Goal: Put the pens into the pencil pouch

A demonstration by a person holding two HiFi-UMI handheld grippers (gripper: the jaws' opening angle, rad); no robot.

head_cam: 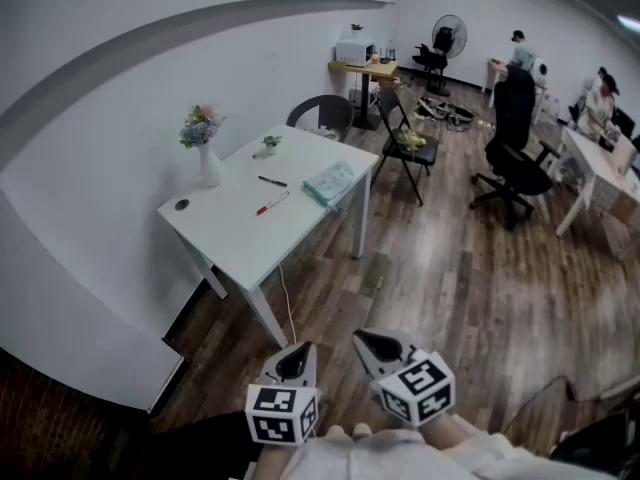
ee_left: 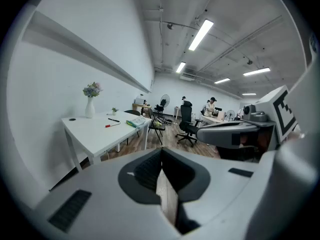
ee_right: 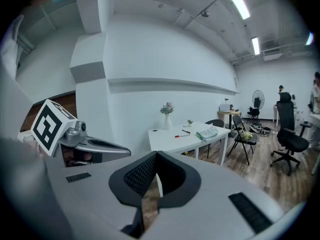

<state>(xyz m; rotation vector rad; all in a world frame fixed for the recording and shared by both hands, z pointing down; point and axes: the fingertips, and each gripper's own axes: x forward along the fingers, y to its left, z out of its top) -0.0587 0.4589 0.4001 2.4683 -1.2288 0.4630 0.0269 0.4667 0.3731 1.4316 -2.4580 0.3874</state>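
A white table stands across the room, by the wall. On it lie a black pen, a red pen and a pale green pencil pouch near its right end. The left gripper view shows the same red pen and pouch, small and far off. So does the right gripper view, with red pen and pouch. My left gripper and right gripper hang side by side over the floor, well short of the table. Both are shut and empty.
A vase of flowers, a small potted plant and a black disc also sit on the table. A grey chair stands behind it and a folding chair to its right. A black office chair and people at desks are farther off.
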